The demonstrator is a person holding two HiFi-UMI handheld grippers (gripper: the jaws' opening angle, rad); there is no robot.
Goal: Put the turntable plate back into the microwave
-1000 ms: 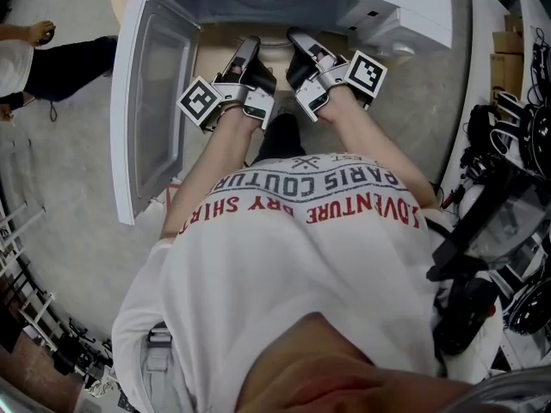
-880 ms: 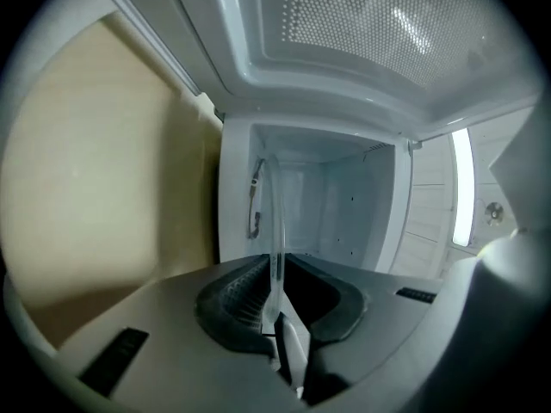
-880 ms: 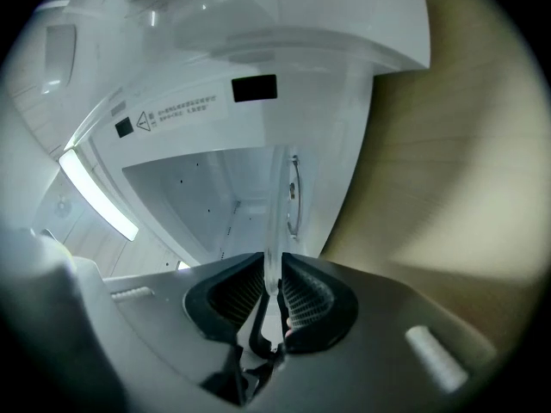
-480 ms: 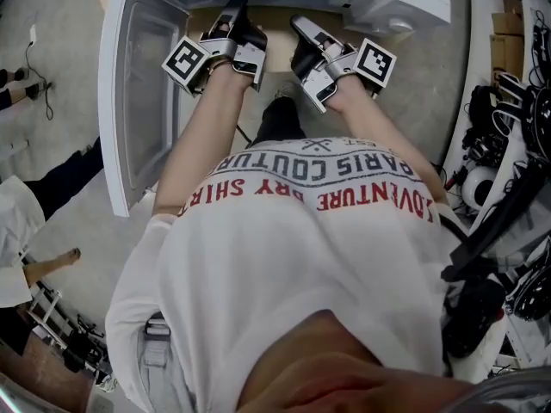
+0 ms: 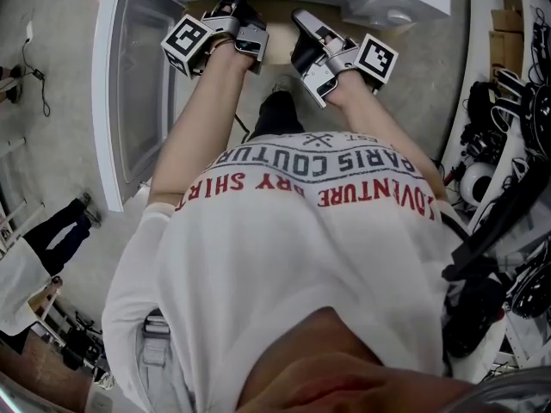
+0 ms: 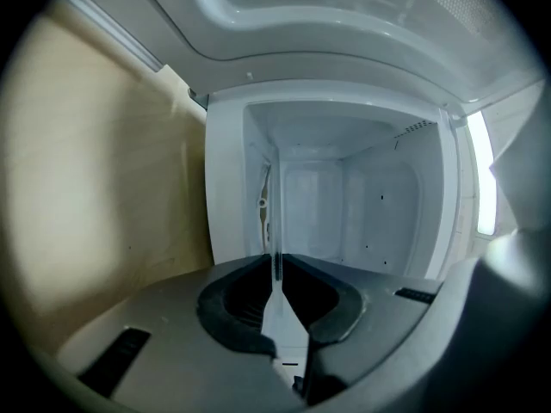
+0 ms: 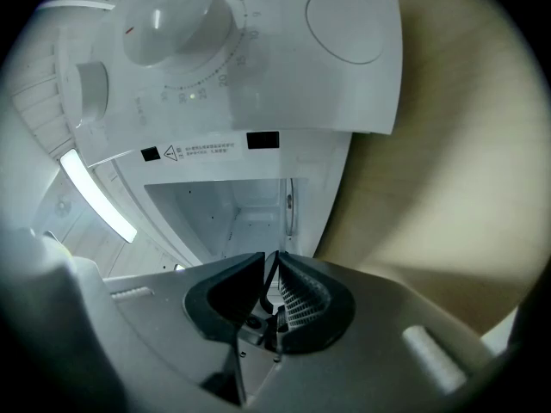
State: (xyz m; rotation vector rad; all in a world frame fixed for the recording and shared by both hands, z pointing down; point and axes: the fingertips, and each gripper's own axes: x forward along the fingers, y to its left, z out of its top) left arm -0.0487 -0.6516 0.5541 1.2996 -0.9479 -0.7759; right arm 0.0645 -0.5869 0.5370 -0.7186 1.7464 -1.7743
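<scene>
Clear glass is clamped by both tongs: the turntable plate (image 6: 276, 231), seen edge-on, is pinched by the left gripper (image 6: 277, 265), whose jaws have just been closing on it, and by the right gripper (image 7: 272, 263). It is held before the open microwave (image 6: 370, 205), over the wooden table (image 6: 103, 188).

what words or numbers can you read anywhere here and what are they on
"PARIS COUTUR": grey print on the person's white shirt, upside down in the head view, its end lost in a fold.
"DVENTURE ... RY SHIRT": red print on the same shirt, some letters unclear.
Numbers round the microwave dial: too blurred to read.
Warning triangle and print on the microwave label: words too small to read.
</scene>
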